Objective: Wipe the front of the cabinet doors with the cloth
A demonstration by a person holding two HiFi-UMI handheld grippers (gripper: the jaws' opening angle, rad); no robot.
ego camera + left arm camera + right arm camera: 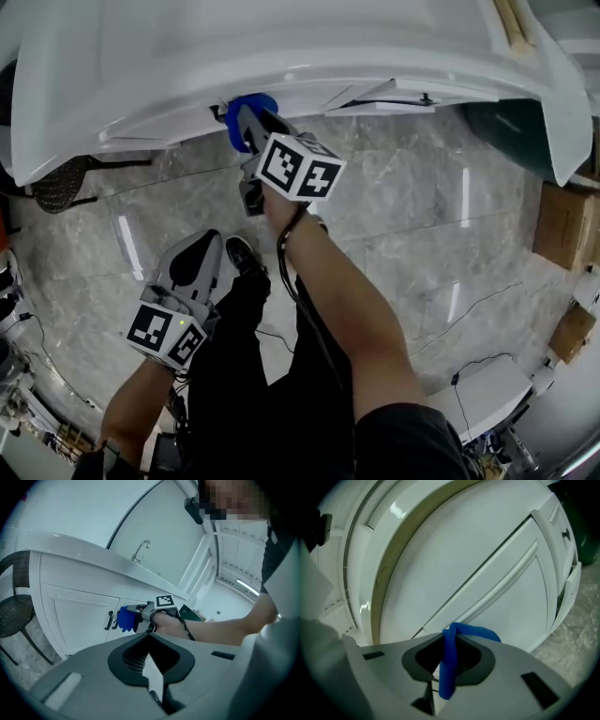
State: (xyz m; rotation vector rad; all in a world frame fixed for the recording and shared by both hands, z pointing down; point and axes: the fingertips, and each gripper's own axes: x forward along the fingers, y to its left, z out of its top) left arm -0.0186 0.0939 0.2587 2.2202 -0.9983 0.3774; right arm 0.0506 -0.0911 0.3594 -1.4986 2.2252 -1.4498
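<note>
The white cabinet door (178, 89) runs across the top of the head view. My right gripper (246, 120) is shut on a blue cloth (251, 101) and holds it against the door front, beside the black handles (110, 619). In the right gripper view the cloth (449, 667) hangs folded between the jaws, with the panelled door (487, 573) close ahead. My left gripper (208, 242) hangs low by the person's leg, away from the cabinet, shut with nothing in it. From the left gripper (151, 663) I see the cloth (125, 618) and the right gripper (146, 613) at the door.
A black mesh chair (61, 183) stands left of the cabinet. A faucet (140, 550) rises from the worktop. Cardboard boxes (562, 225) sit at the right, with a dark green bin (506, 122) beside the cabinet's end. Cables (469, 309) cross the marble floor.
</note>
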